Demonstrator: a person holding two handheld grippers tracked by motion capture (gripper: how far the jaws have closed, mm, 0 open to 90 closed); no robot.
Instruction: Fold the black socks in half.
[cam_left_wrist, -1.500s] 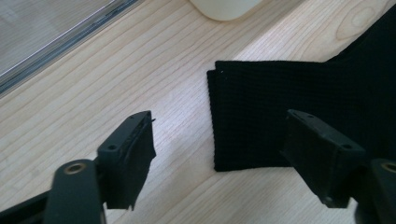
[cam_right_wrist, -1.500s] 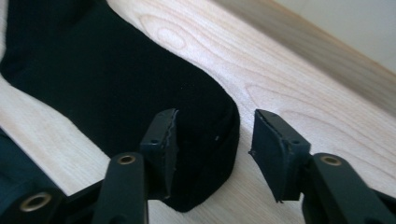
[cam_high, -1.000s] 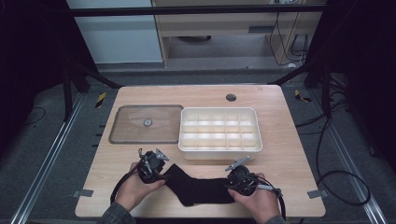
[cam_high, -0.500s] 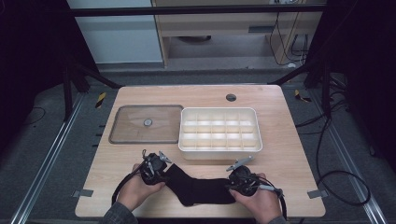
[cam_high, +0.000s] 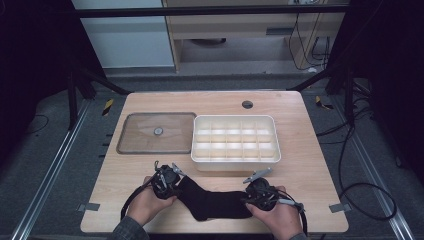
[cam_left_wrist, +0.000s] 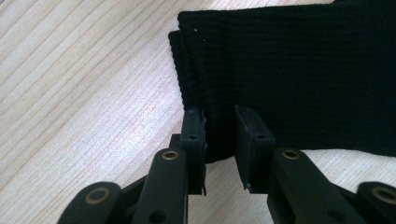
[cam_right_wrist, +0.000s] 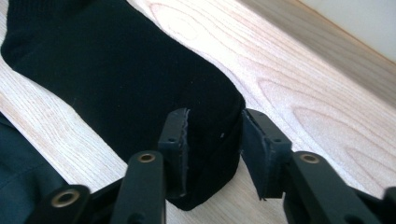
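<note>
Black sock (cam_high: 212, 202) flat on table (cam_high: 310, 170) near front edge, just before white divided box (cam_high: 235, 140). Left gripper (cam_left_wrist: 219, 135): cuff corner between jaws, just closing, narrow gap. Right gripper (cam_right_wrist: 215, 140): toe end between jaws, just opening, unclamped.

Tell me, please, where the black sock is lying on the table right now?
In the high view, the black sock lies flat near the table's front edge, between the two hands and just in front of the white divided box.
</note>
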